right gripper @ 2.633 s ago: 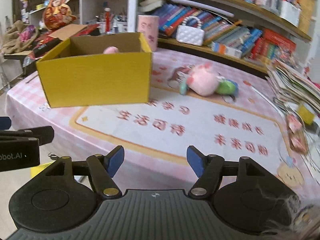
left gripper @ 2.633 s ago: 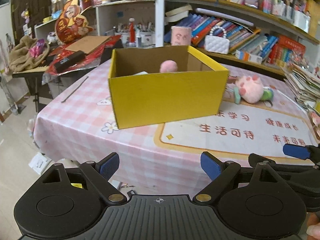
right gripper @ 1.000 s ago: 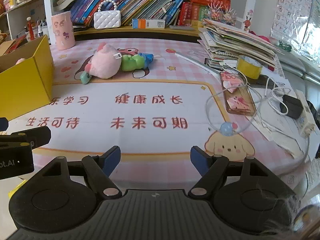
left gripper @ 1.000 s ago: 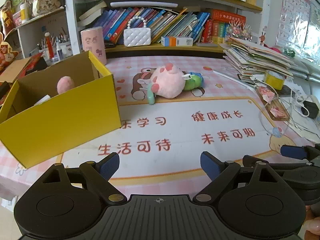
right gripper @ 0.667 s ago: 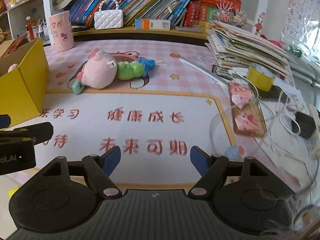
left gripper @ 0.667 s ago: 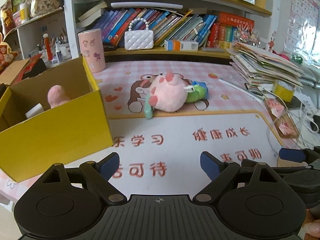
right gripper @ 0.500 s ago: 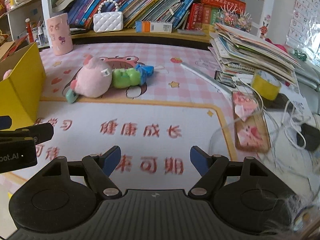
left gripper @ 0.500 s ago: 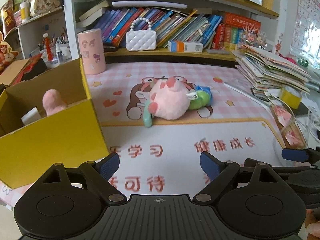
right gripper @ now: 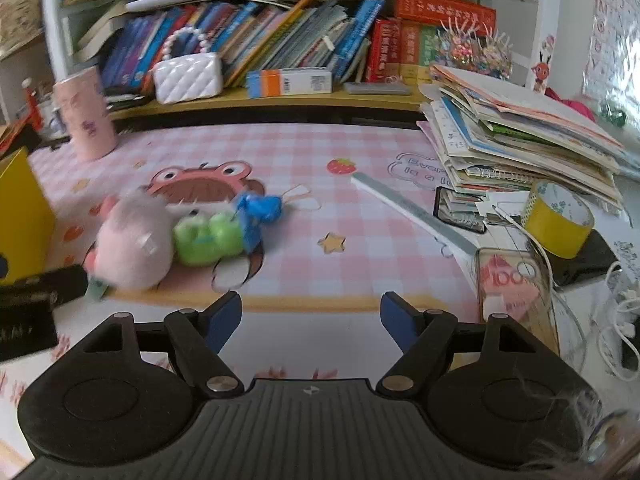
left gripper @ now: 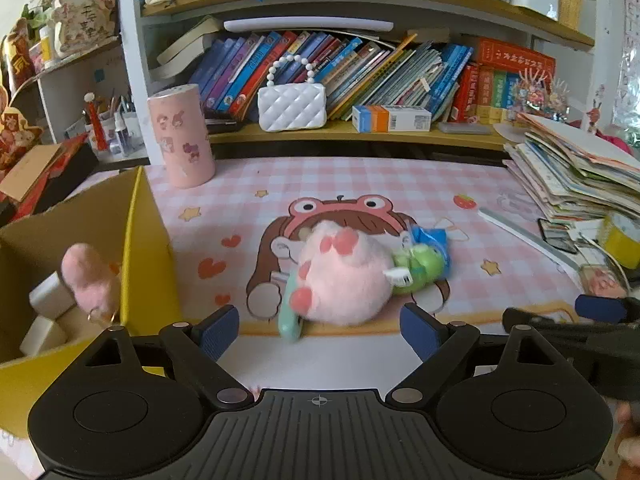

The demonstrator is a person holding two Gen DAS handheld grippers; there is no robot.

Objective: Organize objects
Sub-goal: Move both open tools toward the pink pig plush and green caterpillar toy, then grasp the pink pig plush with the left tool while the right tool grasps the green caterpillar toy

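The left gripper [left gripper: 319, 327] and right gripper [right gripper: 311, 314] are both hanging wide open and empty, near the pink plush toy [left gripper: 344, 276] lying on the bench [left gripper: 400, 192].

Surface: table under a pink checked mat [left gripper: 400, 184] printed with a frog-hooded cartoon figure, hearts and stars.
Landmark: pink plush toy [left gripper: 344, 276], lying on the printed figure.
Touching its right: green and blue toy [left gripper: 424, 258].
Under its left edge: a mint-green piece [left gripper: 289, 320], kind unclear.
Left of it: yellow cardboard box [left gripper: 146, 256], open-topped.
Behind it, left: pink cylindrical canister [left gripper: 182, 136], upright.
Far right of it: tilted stack of books and papers [right gripper: 516, 140], yellow tape roll [right gripper: 558, 220], phone [right gripper: 512, 280], white cables [right gripper: 616, 320].
Between it and the stack: long grey ruler [right gripper: 416, 212].
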